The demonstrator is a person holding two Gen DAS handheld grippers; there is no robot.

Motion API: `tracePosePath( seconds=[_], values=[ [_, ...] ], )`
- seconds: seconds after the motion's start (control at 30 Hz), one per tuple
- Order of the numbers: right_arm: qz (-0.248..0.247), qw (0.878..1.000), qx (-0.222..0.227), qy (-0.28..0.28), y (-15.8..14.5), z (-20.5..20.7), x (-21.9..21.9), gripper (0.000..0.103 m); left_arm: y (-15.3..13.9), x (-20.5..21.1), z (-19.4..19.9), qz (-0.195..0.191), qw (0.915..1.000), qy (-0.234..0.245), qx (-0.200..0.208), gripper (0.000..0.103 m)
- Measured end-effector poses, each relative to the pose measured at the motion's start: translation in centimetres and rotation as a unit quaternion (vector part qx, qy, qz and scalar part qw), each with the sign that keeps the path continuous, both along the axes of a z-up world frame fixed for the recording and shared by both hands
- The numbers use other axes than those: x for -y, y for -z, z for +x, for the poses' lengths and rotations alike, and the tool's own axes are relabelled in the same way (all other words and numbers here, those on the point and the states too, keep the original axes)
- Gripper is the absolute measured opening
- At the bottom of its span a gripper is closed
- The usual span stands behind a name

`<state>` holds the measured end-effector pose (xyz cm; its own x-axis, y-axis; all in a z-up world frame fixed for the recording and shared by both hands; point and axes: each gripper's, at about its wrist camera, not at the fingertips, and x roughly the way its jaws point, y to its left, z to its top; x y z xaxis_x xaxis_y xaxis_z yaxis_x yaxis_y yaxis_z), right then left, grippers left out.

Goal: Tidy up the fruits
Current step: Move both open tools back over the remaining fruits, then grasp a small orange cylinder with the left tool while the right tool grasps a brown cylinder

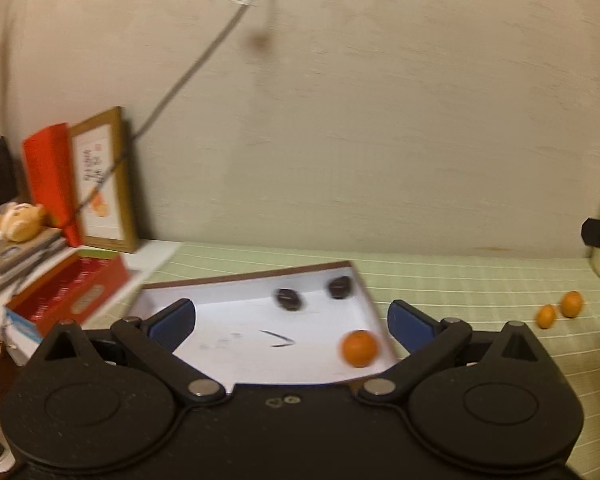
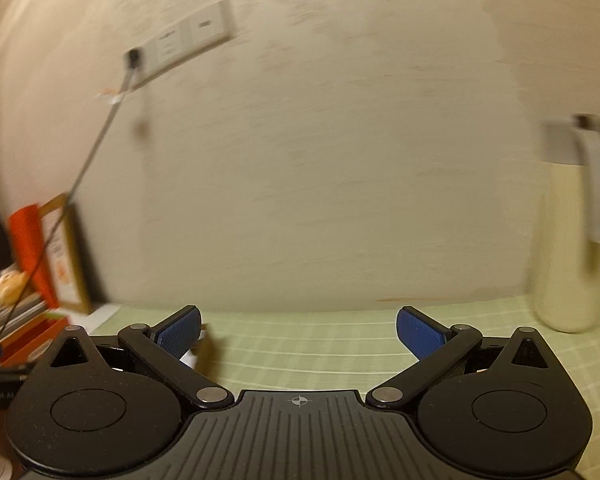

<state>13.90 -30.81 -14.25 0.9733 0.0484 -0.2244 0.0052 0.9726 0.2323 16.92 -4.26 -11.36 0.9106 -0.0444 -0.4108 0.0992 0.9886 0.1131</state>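
The left gripper is standing wide, its blue ribbed pads spread apart with nothing between them, and it is hovering over a shallow cardboard box with a smooth white floor and a brown rim; inside the box a round orange fruit is lying near the right wall, and two dark, oval, wrinkled fruits are sitting toward the back corner, slightly blurred; a thin dark mark is showing on the white floor between them; the box is resting on a worktop covered with a pale green cloth crossed by fine white lines; well to the right of the box, two small oval orange fruits are lying on the cloth just beside each other; at the left, a wooden picture frame is leaning against the rough, pale wall next to an upright red box, with a soft plush toy perched on a stack below; a grey cable is running down from a wall socket; the right gripper is also standing wide open and empty, its black hinged arms and blue textured pads framing bare checked cloth; a tall, smooth cream bottle with a grey cap and strap is standing at the right on the cloth, blurred.
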Motion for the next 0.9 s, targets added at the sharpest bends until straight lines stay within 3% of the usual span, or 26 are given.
tracePosePath(
  seconds=[0.13,0.37,0.4,0.5,0.8,0.9],
  values=[
    [-0.001,0.999,-0.004,0.036,0.1,-0.7,2.5,0.103,1.1,2.8,0.3,-0.006,0.9993,0.033,-0.014,0.093],
    [0.008,0.997,-0.028,0.073,1.0,-1.5,6.1,0.102,3.4,7.2,1.1,0.004,0.9948,0.091,-0.045,0.074],
    [0.009,0.997,-0.03,0.075,1.1,-1.5,6.4,0.101,3.7,7.7,1.2,0.005,0.9939,0.098,-0.051,0.072],
    [0.002,0.997,-0.042,0.071,1.3,-1.2,6.6,0.083,4.7,9.0,1.8,0.004,0.9912,0.114,-0.066,0.066],
    [0.003,0.997,-0.056,0.059,1.9,-0.7,6.7,0.08,7.6,12.3,3.2,0.02,0.9843,0.146,-0.097,0.043],
    [0.001,0.997,-0.064,0.051,2.3,-0.3,6.5,0.073,8.2,13.1,3.8,0.023,0.9831,0.151,-0.101,0.042]
  ],
)
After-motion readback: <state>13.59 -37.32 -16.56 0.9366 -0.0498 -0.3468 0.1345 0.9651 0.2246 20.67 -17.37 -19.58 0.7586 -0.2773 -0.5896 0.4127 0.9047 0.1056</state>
